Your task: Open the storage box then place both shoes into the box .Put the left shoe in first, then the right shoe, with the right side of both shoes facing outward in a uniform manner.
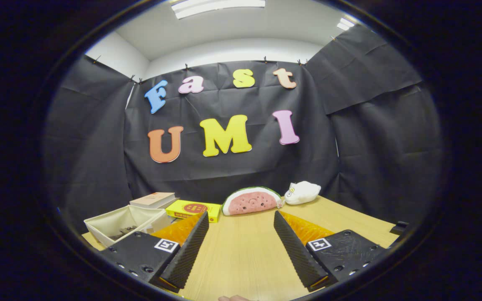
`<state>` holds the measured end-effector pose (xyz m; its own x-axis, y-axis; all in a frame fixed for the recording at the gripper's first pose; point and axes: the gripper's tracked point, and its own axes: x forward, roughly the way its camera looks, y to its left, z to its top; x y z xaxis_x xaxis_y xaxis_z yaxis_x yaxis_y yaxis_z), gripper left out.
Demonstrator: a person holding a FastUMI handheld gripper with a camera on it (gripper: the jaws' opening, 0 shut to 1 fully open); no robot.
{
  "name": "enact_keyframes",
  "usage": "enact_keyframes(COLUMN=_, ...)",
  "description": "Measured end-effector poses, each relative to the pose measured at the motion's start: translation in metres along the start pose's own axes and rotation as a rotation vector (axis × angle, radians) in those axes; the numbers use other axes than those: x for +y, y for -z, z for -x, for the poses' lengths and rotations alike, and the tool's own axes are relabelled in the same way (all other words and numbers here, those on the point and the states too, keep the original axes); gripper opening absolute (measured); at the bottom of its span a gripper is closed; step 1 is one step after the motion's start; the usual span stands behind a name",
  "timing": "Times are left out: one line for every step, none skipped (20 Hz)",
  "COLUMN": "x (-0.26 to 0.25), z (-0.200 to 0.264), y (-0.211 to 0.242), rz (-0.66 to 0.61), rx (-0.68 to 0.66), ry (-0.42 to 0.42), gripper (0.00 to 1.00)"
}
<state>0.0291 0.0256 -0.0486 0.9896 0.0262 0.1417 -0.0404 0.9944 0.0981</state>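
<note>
My gripper (241,219) is held above the wooden table (241,259), its two fingers spread wide with nothing but bare tabletop between them. A beige fabric bin (119,221) stands just left of the left finger (191,246), its top uncovered and some small dark items lying inside. The right finger (295,248) points toward the back of the table.
Beyond the fingers, along the back wall, lie a watermelon-slice plush (251,201), a white plush toy (303,192), a yellow flat box (193,209) and a book (153,200). A small dark object (400,228) sits at the table's right edge.
</note>
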Motion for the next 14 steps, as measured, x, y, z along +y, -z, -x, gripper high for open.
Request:
enact_keyframes(x=0.002, z=0.002, y=-0.001, rz=0.002, rx=-0.001, ry=-0.005, gripper=0.96)
enact_keyframes(x=0.002, z=0.002, y=-0.002, rz=0.008, rx=-0.005, ry=-0.005, gripper=0.96)
enact_keyframes(x=0.001, z=0.003, y=-0.003, rz=0.013, rx=-0.007, ry=-0.002, gripper=0.96)
enact_keyframes(x=0.002, z=0.004, y=-0.003, rz=0.01, rx=-0.005, ry=-0.005, gripper=0.96)
enact_keyframes(x=0.005, z=0.007, y=-0.005, rz=-0.005, rx=-0.005, ry=-0.019, gripper=0.96)
enact_keyframes(x=0.006, z=0.009, y=-0.008, rz=-0.015, rx=-0.012, ry=-0.028, gripper=0.96)
enact_keyframes(x=0.002, z=0.012, y=-0.013, rz=-0.015, rx=-0.022, ry=-0.023, gripper=0.96)
enact_keyframes(x=-0.001, z=0.013, y=-0.016, rz=-0.012, rx=-0.031, ry=-0.018, gripper=0.96)
enact_keyframes(x=-0.001, z=0.015, y=-0.018, rz=-0.01, rx=-0.035, ry=-0.018, gripper=0.96)
enact_keyframes(x=0.0, z=0.016, y=-0.017, rz=-0.008, rx=-0.033, ry=-0.019, gripper=0.96)
enact_keyframes(x=0.001, z=0.018, y=-0.018, rz=-0.006, rx=-0.032, ry=-0.022, gripper=0.96)
enact_keyframes(x=0.0, z=0.017, y=-0.018, rz=-0.006, rx=-0.032, ry=-0.023, gripper=0.96)
enact_keyframes(x=0.0, z=0.018, y=-0.02, rz=-0.004, rx=-0.035, ry=-0.023, gripper=0.96)
enact_keyframes(x=-0.001, z=0.019, y=-0.022, rz=0.003, rx=-0.043, ry=-0.018, gripper=0.96)
